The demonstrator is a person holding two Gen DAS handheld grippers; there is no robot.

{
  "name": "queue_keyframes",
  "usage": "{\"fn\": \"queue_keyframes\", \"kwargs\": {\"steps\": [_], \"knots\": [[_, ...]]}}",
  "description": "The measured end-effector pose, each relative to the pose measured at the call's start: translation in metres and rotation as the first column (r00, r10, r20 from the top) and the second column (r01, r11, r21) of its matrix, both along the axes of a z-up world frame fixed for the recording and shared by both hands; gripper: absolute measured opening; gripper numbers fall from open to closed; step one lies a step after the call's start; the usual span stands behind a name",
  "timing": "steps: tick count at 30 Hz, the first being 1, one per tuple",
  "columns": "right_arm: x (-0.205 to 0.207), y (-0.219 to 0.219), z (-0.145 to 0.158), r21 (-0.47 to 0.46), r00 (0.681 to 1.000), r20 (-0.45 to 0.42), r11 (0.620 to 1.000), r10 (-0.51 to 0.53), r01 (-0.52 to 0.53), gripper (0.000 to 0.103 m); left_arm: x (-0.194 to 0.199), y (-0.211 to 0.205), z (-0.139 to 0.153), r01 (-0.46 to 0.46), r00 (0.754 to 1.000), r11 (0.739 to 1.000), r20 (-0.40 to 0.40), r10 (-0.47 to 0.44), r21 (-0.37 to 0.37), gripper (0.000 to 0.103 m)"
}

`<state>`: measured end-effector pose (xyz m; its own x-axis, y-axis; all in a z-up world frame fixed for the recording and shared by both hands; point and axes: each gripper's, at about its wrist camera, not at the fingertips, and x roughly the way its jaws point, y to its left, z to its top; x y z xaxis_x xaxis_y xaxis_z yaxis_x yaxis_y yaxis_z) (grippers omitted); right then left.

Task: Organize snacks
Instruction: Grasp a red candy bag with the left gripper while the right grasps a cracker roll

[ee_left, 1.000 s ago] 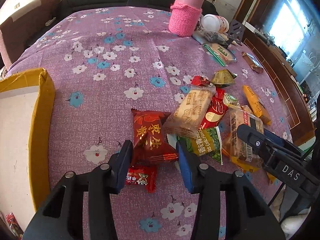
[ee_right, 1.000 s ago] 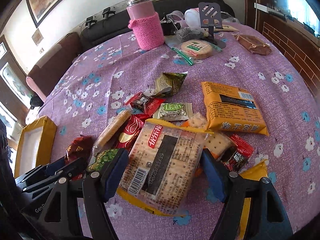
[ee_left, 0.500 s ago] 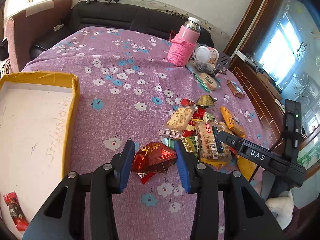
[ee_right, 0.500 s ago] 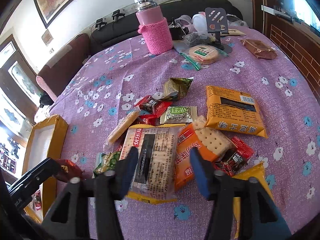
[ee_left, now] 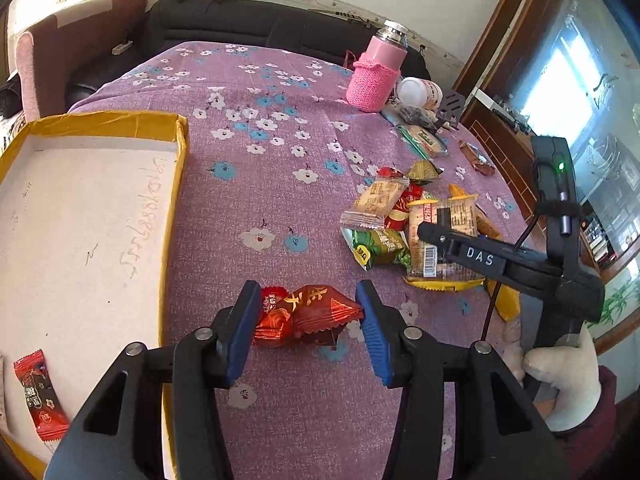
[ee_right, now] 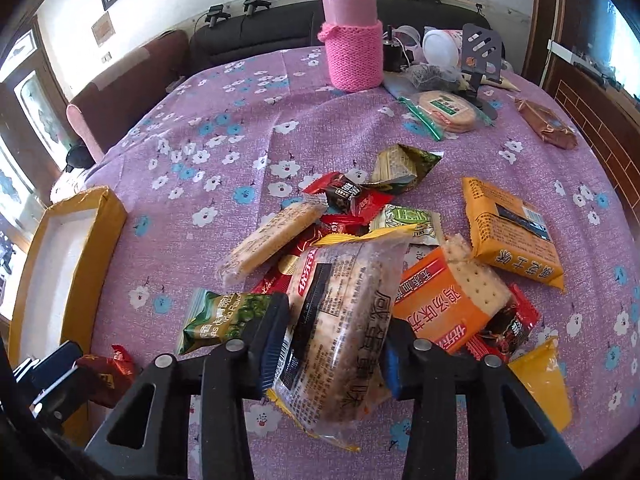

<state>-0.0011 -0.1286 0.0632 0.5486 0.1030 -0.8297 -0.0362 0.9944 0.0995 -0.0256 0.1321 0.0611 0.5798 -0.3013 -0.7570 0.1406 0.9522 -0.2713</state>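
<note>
My left gripper [ee_left: 308,286] hangs over the purple cloth just right of the yellow-rimmed box [ee_left: 176,184]. A crumpled red snack packet [ee_left: 310,312] spans its blue pads, clear of the cloth, while the jaws are opening. A small red packet [ee_left: 40,396] lies in the box's near corner. In the right wrist view my right gripper [ee_right: 337,312] is closing on a clear cracker packet with yellow edges [ee_right: 348,360], which bows between the pads. It sits on the near side of the snack pile, beside a green packet [ee_right: 224,316] and an orange cracker packet [ee_right: 448,304].
A pink knitted flask [ee_right: 352,52], a phone stand [ee_right: 480,52], a bagged round biscuit [ee_right: 444,110] and a brown packet [ee_right: 548,124] stand at the table's far side. A dark sofa lies beyond. A gloved hand [ee_left: 568,376] holds the right gripper.
The left gripper lifted the red packet off the cloth and carried it left toward the box. The right gripper's jaws narrowed onto the clear cracker packet, which now bends upward.
</note>
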Motion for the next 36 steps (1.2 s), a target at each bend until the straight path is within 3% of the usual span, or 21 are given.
{"fn": "queue_keyframes", "kwargs": {"steps": [8,9,10,12,15,19,20,22,23,26,29,31,32,33,34,36], "knots": [[-0.030,-0.008,0.009,0.108,0.998,0.035,0.993,0.050,-0.053,0.021,-0.005,-0.031,-0.020,0.125,0.992,0.990,-0.039,-0.122,0.069,0.049],[-0.035,-0.013,0.010,0.129,0.998,0.040,0.990,0.053,-0.058,0.020,-0.007,-0.034,-0.021,0.123,0.992,0.989,-0.032,-0.120,0.087,0.041],[-0.039,-0.018,0.010,0.149,0.998,0.041,0.987,0.052,-0.058,0.019,-0.009,-0.037,-0.021,0.119,0.993,0.988,-0.024,-0.117,0.101,0.021],[-0.048,-0.030,0.009,0.198,0.998,0.035,0.979,0.044,-0.050,0.019,-0.012,-0.039,-0.021,0.128,0.992,0.989,-0.023,-0.127,0.077,0.002],[-0.060,-0.048,0.009,0.267,0.999,0.027,0.963,0.034,-0.040,0.019,-0.019,-0.036,-0.015,0.114,0.993,0.992,-0.007,-0.114,0.054,0.002],[-0.073,-0.061,0.013,0.304,0.999,0.033,0.952,0.026,-0.035,0.019,-0.030,-0.014,0.000,0.079,0.997,0.994,0.006,-0.079,-0.069,0.006],[-0.075,-0.062,0.014,0.315,0.999,0.032,0.948,0.028,-0.037,0.019,-0.031,-0.009,0.002,0.073,0.997,0.994,-0.004,-0.074,-0.084,0.010],[-0.079,-0.063,0.014,0.344,0.999,0.031,0.938,0.036,-0.045,0.019,-0.034,-0.004,0.000,0.056,0.998,0.996,-0.020,-0.057,-0.065,0.044],[-0.081,-0.063,0.013,0.355,0.999,0.031,0.933,0.043,-0.051,0.019,-0.035,-0.004,-0.002,0.046,0.999,0.998,-0.022,-0.047,-0.043,0.051],[-0.089,-0.059,0.013,0.378,0.997,0.031,0.923,0.066,-0.073,0.019,-0.037,-0.014,-0.015,0.057,0.996,0.998,-0.073,-0.057,-0.007,0.055],[-0.096,-0.054,0.015,0.395,0.995,0.034,0.914,0.091,-0.097,0.019,-0.032,-0.036,-0.033,0.074,0.989,0.995,-0.130,-0.065,0.069,0.069],[-0.101,-0.052,0.018,0.396,0.994,0.046,0.912,0.099,-0.109,0.019,-0.033,-0.049,-0.038,0.088,0.993,0.989,-0.093,-0.077,0.118,0.069],[-0.104,-0.052,0.020,0.394,0.993,0.054,0.912,0.101,-0.114,0.019,-0.032,-0.053,-0.039,0.096,0.993,0.987,-0.087,-0.085,0.129,0.064],[-0.106,-0.053,0.022,0.391,0.993,0.061,0.913,0.100,-0.116,0.019,-0.032,-0.055,-0.037,0.100,0.993,0.987,-0.069,-0.092,0.127,0.043],[-0.108,-0.054,0.023,0.391,0.993,0.065,0.913,0.100,-0.118,0.019,-0.031,-0.055,-0.036,0.120,0.991,0.989,-0.074,-0.114,0.091,0.036],[-0.112,-0.056,0.024,0.398,0.992,0.072,0.910,0.101,-0.121,0.019,-0.033,-0.053,-0.033,0.116,0.992,0.990,-0.057,-0.112,0.081,0.035]]}}
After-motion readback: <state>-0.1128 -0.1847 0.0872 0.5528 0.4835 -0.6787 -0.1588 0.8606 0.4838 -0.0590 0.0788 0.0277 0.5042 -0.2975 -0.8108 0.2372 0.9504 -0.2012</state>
